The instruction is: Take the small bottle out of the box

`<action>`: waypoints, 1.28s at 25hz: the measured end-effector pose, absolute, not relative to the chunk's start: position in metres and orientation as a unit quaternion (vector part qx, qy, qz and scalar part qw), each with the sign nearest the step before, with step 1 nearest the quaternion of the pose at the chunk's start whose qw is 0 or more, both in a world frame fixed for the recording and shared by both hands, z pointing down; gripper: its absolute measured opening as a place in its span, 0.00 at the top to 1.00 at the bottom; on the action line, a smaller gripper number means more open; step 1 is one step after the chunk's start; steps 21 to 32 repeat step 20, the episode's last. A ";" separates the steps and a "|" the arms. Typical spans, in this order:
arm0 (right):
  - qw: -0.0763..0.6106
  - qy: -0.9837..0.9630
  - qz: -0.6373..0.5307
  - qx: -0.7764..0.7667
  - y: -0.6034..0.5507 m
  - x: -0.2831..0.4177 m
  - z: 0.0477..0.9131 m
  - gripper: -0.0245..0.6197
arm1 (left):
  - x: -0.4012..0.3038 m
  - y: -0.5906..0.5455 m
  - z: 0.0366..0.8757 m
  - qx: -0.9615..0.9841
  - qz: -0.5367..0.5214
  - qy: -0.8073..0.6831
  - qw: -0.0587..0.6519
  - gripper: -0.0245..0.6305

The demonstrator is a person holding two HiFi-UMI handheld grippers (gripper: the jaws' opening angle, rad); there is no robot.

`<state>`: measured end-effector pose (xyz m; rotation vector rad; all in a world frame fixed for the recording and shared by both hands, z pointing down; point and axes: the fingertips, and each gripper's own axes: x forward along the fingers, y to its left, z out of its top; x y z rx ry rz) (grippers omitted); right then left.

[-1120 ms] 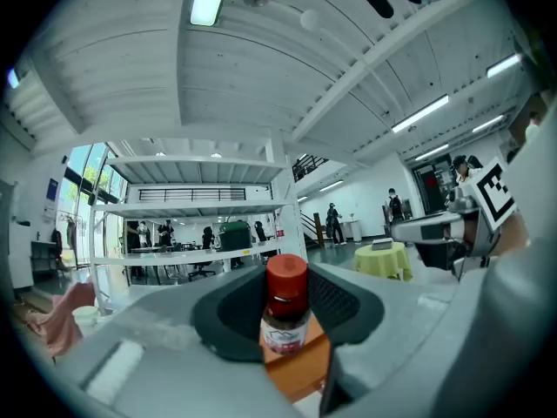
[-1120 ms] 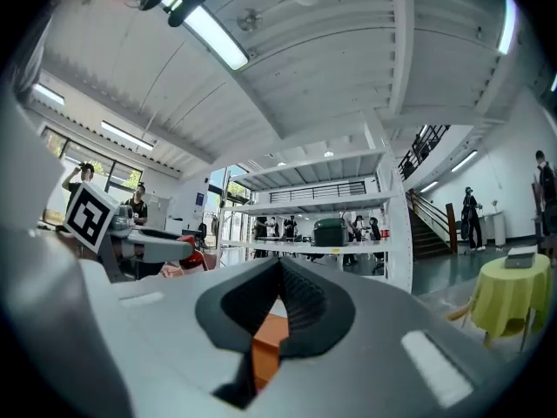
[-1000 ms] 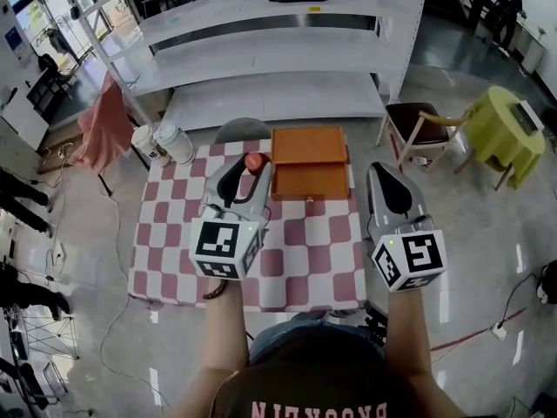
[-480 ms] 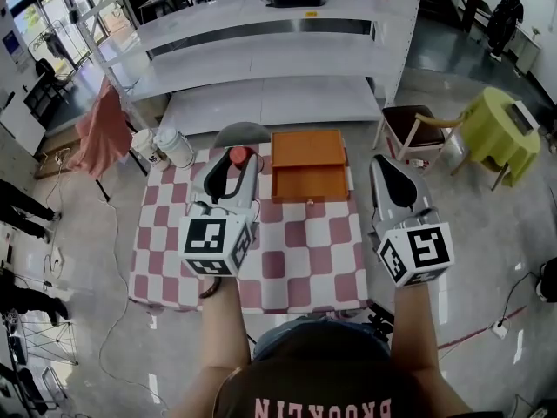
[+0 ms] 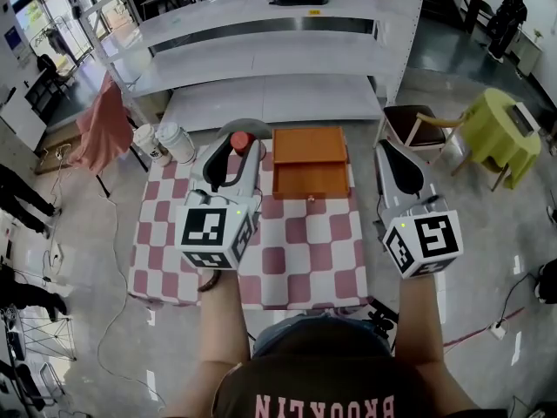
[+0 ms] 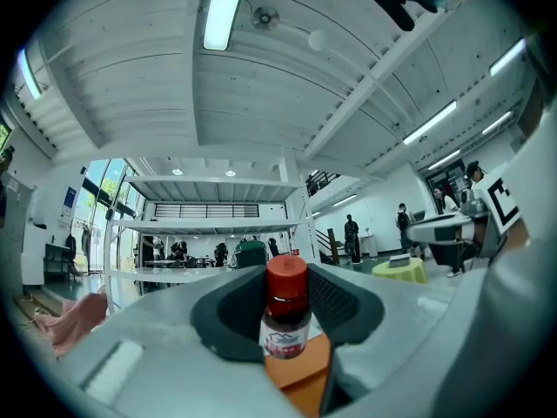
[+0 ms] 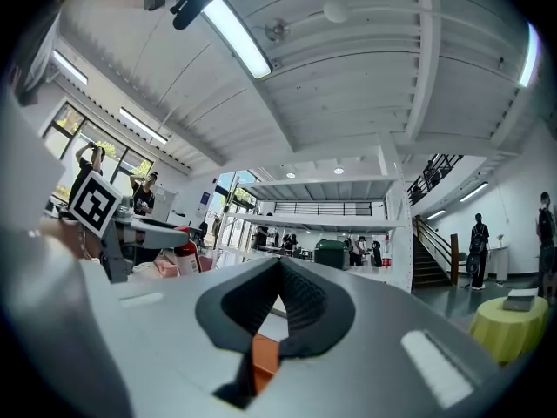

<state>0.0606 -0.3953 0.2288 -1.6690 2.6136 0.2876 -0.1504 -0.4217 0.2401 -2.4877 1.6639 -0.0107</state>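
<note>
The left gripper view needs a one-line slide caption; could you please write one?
Left claw grips a small red-capped bottle, with the orange wooden box visible beyond it.

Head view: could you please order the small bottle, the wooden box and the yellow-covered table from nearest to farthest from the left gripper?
1. The small bottle, gripped between the jaws of the left gripper.
2. The wooden box, just to its right on the checked table.
3. The yellow-covered table, far right.

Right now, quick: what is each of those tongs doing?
Left tongs: closed on the bottle.
Right tongs: closed, holding nothing.
</note>
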 end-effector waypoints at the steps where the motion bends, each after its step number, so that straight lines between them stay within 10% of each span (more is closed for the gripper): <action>1: 0.013 0.840 0.094 -0.535 -0.395 0.060 0.228 0.96 | -0.150 -0.421 0.239 -0.829 -0.003 0.554 0.076 0.74; 32: 0.011 0.839 0.116 -0.531 -0.390 0.056 0.213 0.96 | -0.153 -0.412 0.216 -0.827 0.014 0.553 0.095 0.74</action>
